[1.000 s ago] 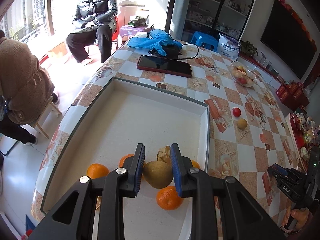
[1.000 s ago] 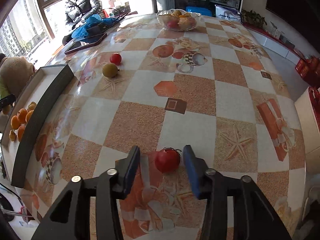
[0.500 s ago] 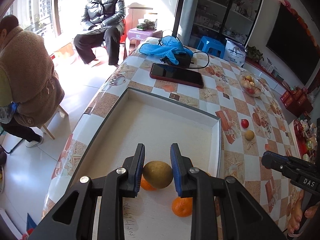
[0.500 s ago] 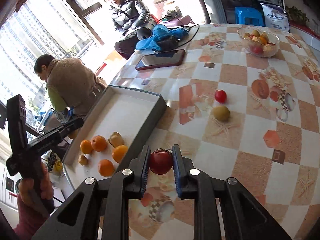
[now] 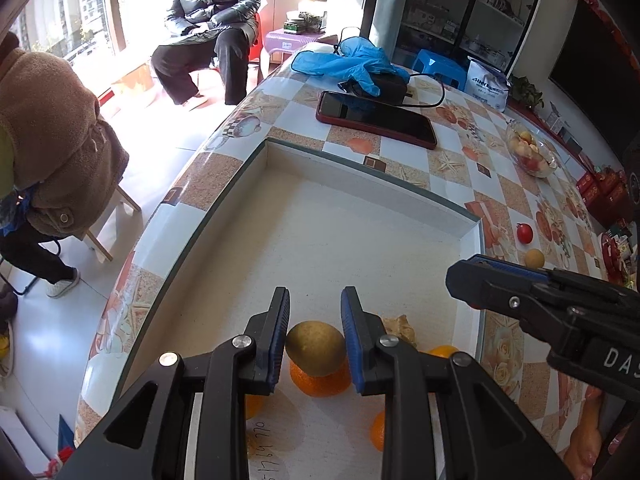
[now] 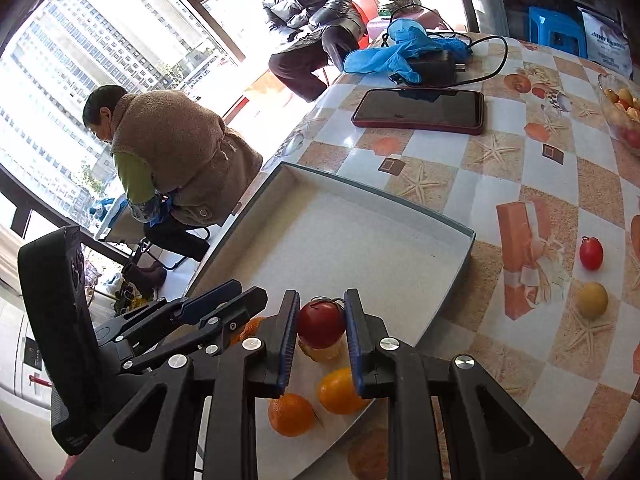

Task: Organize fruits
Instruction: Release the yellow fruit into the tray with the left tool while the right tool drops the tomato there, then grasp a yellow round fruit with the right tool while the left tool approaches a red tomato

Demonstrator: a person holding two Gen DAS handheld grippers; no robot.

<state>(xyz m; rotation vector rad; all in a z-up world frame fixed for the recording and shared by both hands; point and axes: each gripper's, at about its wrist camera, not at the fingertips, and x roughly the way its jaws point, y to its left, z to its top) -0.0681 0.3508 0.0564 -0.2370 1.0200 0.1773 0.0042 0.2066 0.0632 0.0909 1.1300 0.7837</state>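
Note:
My left gripper (image 5: 315, 322) is shut on a yellow-brown pear (image 5: 315, 348), held above the near end of the white tray (image 5: 344, 184). My right gripper (image 6: 321, 320) is shut on a red apple (image 6: 321, 324), held over the tray (image 6: 360, 200) near its right wall. It shows from the side in the left wrist view (image 5: 472, 276). Several oranges lie in the tray's near end, one under the pear (image 5: 320, 382), two below the apple (image 6: 340, 390) (image 6: 290, 414). A second red fruit (image 6: 591, 253) and a yellow fruit (image 6: 592, 300) lie on the tablecloth right of the tray.
A phone in a red case (image 5: 376, 119), a black charger with cable and blue gloves (image 5: 344, 62) lie beyond the tray. A glass bowl of fruit (image 5: 530, 154) stands at the far right. Two people (image 6: 176, 160) sit left of the table edge.
My right gripper closed on the red apple, lifted it and carried it left over the tray. My left gripper lifted the pear higher above the oranges.

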